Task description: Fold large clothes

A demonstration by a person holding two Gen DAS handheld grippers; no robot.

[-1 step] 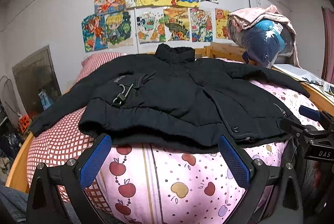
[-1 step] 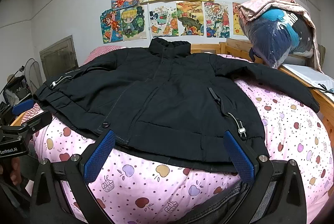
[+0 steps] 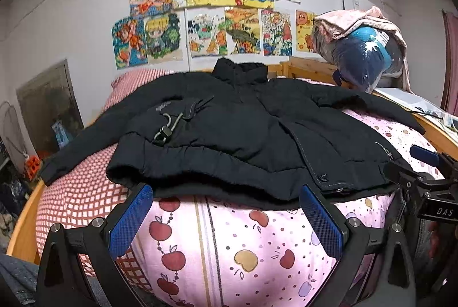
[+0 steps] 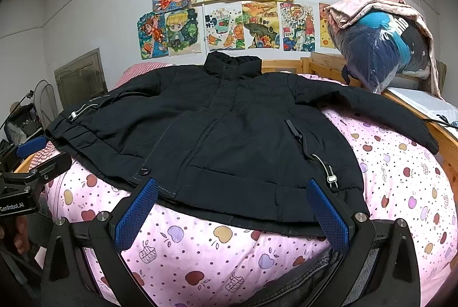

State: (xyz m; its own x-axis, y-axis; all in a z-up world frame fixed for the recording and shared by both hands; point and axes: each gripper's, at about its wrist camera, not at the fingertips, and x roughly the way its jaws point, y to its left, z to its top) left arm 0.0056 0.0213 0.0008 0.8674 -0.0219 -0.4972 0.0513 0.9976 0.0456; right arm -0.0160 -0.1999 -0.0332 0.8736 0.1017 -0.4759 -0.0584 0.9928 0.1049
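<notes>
**Jacket spread on bed, no fold made yet**

Black jacket (image 4: 229,135) lies front-up across the pink fruit-print bedding (image 4: 229,255), collar toward the wall of drawings (image 4: 234,6), hem toward me. Both sleeves are stretched out sideways; the one on my left runs onto the red checked cover (image 3: 74,192). My left gripper (image 3: 226,209) is spread wide and holding nothing, poised just short of the hem. My right gripper (image 4: 229,209) is likewise wide and empty, at the hem near the toggle cord (image 4: 329,175).

Progress, as I judge it: laid out only. Sleeves and body all remain to be folded.

Unclear: the left hem corner bunches up, so I cannot tell how the layers lie there. The jacket's back is hidden. The bagged bundle (image 4: 383,49) blocks the far corner.
</notes>
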